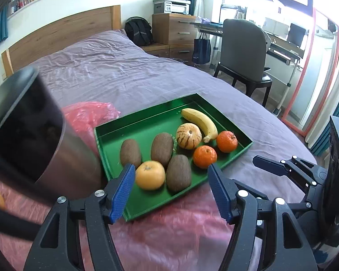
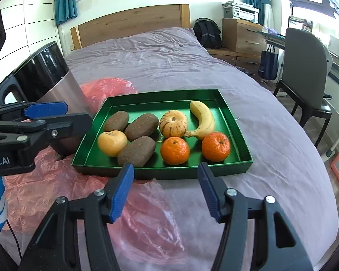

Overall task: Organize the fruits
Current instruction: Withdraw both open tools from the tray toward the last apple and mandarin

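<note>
Both the left gripper [image 1: 170, 188] and right gripper [image 2: 166, 190] are hanging released, grasping nothing. All 8 fruits are sitting in the green tray [image 2: 124, 103] on the bed [image 2: 271, 135]. Risk: soft bedding tipping the tray, rolling the near oranges [image 2: 175, 150].

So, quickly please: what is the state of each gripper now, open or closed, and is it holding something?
Left gripper: open, holding nothing.
Right gripper: open, holding nothing.
</note>
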The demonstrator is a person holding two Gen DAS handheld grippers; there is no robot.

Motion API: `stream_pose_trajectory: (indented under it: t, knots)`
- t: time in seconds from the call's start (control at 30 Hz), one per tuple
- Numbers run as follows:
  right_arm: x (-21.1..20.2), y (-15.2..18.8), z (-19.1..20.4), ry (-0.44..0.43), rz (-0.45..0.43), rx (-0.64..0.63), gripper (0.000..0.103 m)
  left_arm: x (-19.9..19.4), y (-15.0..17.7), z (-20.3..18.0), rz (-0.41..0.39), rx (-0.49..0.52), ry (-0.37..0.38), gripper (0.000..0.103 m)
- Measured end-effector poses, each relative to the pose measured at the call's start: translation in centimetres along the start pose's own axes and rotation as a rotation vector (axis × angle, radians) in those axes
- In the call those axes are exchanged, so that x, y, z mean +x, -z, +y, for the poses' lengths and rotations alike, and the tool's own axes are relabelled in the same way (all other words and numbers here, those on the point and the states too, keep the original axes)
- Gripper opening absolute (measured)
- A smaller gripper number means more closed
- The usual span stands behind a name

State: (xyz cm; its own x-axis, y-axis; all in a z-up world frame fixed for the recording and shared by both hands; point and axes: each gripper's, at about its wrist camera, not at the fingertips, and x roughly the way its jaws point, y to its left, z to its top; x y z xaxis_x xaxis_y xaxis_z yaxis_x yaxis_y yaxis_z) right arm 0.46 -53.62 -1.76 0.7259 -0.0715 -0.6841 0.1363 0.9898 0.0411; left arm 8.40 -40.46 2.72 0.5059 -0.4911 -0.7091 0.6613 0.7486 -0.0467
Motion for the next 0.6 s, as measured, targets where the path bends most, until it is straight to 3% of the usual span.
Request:
stream_pose_trajectory:
  t: [0.37,0.6]
  knots:
    - [-4.8,1.9,6.3,-0.082,0.002,-0.043,0.086,-5.6,6.4,5.1,-0.007,-0.095,-0.104,0.066]
    - [-6.2,3.5,11.9,-0.162,0.018,-0.113,0.086,-7.8,12.6,11.5,0.018,-0.212,-0.258,0.066]
